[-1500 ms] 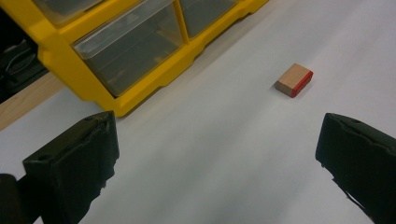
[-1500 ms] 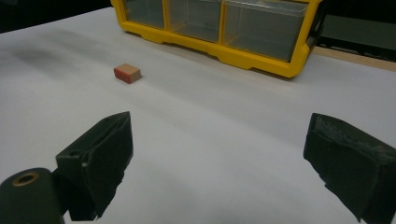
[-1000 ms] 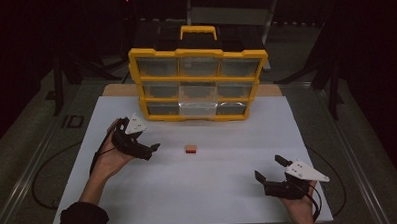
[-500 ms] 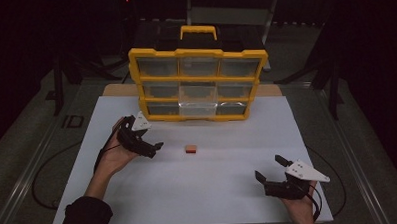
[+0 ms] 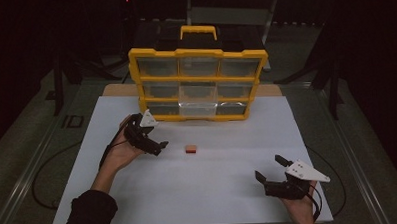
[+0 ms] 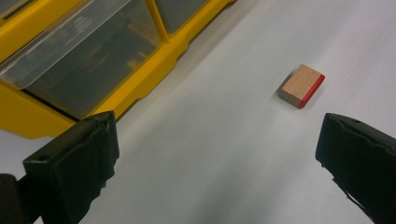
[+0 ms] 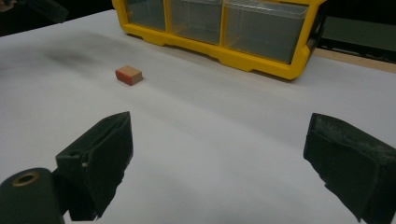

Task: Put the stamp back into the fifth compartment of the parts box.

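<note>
High view: left tool (image 5: 157, 145) low, angled toward block (image 5: 190, 149).

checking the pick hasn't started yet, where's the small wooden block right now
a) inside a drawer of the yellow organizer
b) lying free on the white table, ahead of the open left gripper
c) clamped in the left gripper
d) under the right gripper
b: the small wooden block lies alone on the white table, just beyond the left gripper, whose jaws stand wide apart with nothing between them.
</note>
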